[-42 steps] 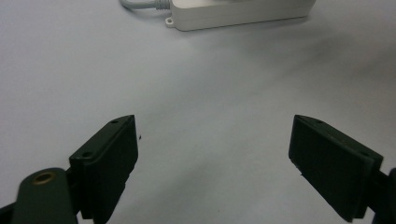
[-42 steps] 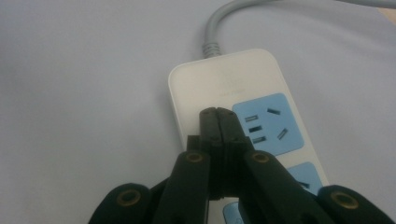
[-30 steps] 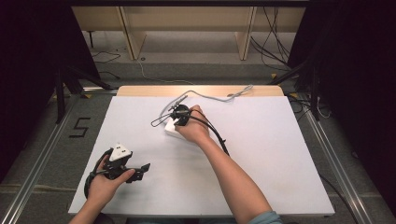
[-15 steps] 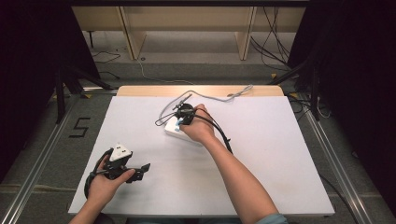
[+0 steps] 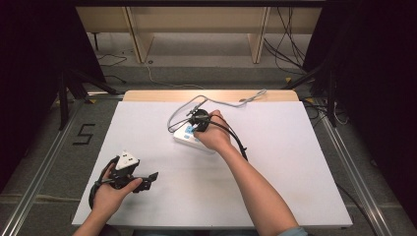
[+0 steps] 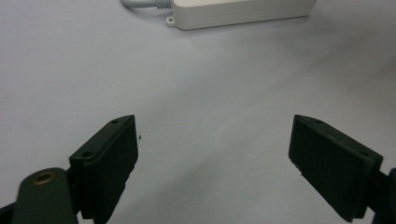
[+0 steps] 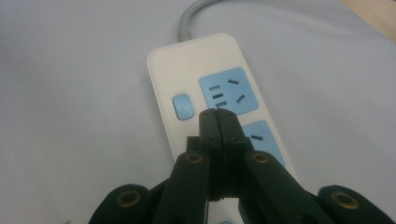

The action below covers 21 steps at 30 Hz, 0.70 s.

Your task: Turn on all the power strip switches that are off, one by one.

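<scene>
Right gripper view: power strip point(image 7: 219, 116) lies under the closed right gripper point(image 7: 218, 113)

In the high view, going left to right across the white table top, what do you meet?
Left hand-held gripper with open jaws → white power strip → right hand-held gripper, jaws shut above the strip → the strip's grey cable running off toward the table's far right edge.
</scene>
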Tool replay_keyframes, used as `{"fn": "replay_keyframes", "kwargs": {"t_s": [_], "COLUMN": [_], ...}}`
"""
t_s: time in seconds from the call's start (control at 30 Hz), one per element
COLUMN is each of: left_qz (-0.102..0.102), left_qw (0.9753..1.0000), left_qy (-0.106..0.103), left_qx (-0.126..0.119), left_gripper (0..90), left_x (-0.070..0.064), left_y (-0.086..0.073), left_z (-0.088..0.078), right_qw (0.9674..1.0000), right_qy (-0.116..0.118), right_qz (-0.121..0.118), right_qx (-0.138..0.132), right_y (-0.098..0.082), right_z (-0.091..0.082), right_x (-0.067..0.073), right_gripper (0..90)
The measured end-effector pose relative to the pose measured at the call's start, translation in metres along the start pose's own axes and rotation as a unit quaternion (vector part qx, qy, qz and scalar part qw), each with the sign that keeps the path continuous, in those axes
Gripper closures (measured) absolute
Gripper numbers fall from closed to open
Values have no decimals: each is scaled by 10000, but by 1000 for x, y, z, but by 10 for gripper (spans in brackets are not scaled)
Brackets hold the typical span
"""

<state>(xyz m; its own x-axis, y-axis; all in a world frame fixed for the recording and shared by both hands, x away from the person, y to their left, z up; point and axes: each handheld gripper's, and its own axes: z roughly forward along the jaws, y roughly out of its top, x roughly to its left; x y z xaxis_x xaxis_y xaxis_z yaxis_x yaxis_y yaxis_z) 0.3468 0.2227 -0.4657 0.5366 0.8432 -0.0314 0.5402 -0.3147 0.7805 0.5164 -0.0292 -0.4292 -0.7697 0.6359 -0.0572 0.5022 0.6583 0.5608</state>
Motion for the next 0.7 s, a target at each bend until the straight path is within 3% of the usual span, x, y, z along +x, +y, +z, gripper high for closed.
{"fn": "replay_keyframes", "kwargs": {"t_s": [0.7], "left_qz": [-41], "left_qw": [10000], "left_qy": [2], "left_qx": [-14], "left_gripper": [155], "left_x": [0], "left_y": [0], "left_z": [0], "right_qw": [10000], "right_qy": [-16], "right_qz": [21], "right_qx": [-9], "right_y": [-7], "right_z": [-8], "right_x": [-6], "right_gripper": [900]}}
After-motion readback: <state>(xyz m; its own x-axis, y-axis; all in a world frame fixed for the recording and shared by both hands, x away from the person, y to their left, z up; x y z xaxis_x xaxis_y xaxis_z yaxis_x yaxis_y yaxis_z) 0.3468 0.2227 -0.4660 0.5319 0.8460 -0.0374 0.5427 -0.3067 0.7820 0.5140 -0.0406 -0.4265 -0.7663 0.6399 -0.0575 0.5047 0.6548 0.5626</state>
